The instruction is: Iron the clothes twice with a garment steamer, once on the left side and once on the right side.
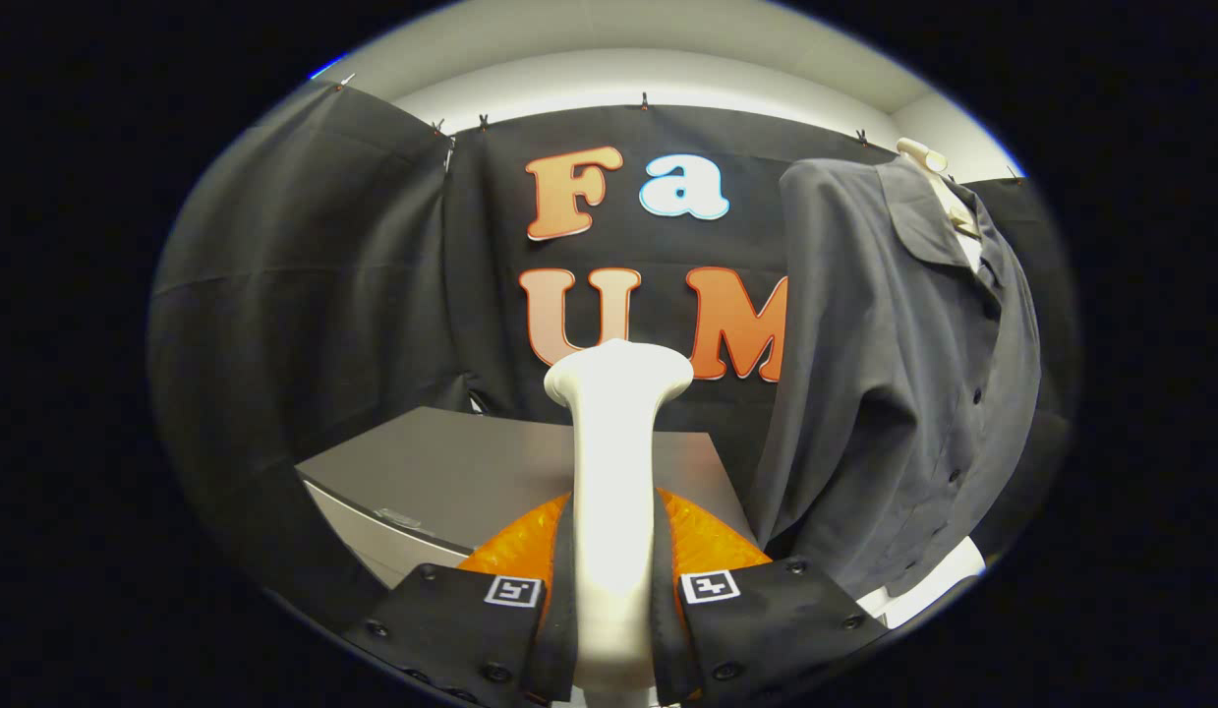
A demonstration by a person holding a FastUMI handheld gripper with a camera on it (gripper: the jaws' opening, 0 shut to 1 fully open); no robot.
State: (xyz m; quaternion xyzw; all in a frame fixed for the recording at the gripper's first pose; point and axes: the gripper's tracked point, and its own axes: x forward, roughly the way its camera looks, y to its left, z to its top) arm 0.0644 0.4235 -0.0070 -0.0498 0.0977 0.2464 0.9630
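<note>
A white garment steamer stands upright between my fingers, its wide head on top. My gripper is shut on the steamer's handle, with a finger pressing on each side. A dark grey buttoned shirt hangs on a white mannequin neck to the right of the steamer and beyond it. The steamer head sits to the left of the shirt and does not touch it. The shirt's left sleeve hangs down toward the table.
A grey table lies beyond the fingers, left of the shirt. Black cloth walls close the booth behind and to the left. A white base shows under the shirt's hem.
</note>
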